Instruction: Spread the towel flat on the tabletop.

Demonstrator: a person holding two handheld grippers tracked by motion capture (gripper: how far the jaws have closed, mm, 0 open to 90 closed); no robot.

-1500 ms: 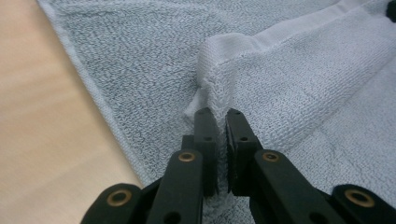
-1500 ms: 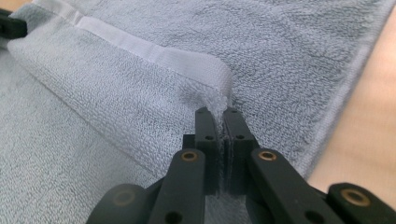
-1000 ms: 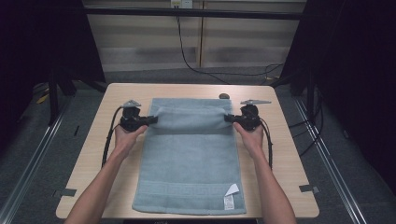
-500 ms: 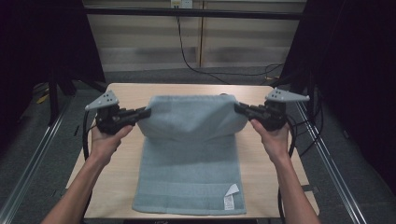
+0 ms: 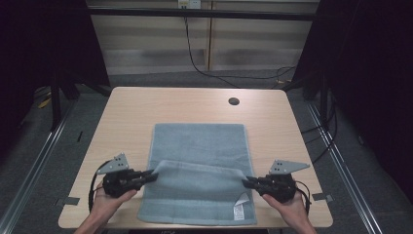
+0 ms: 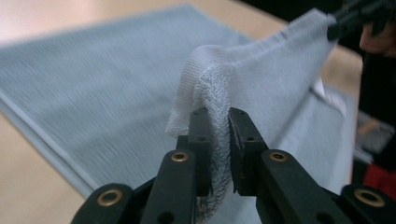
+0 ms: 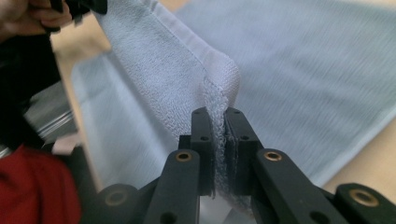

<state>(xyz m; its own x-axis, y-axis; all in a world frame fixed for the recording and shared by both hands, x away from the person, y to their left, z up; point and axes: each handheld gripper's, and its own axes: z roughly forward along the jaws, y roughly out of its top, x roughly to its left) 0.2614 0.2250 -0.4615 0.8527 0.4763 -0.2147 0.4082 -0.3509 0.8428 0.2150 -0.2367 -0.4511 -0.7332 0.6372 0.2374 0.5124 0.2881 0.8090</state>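
A light blue towel (image 5: pixel 197 146) lies on the wooden table (image 5: pixel 131 107), its far edge folded back over itself toward the near side. My left gripper (image 5: pixel 152 174) is shut on the left corner of that folded edge. My right gripper (image 5: pixel 245 181) is shut on the right corner. In the left gripper view the towel corner (image 6: pixel 212 84) is pinched between the jaws of the left gripper (image 6: pixel 217 116). The right gripper view has the right gripper (image 7: pixel 215 114) clamped on the other towel corner (image 7: pixel 219 79). A white label (image 5: pixel 238 210) sticks out near the towel's front right corner.
A round cable hole (image 5: pixel 234 101) sits in the table near its far right. A black cable (image 5: pixel 195 53) hangs behind the table. Dark floor and metal rails (image 5: pixel 44 156) flank both sides. Bare tabletop lies beyond the towel.
Both grippers have carried the towel's far edge from the far side up and back toward the near side, folding the towel over itself. The hands now sit low near the table's front.
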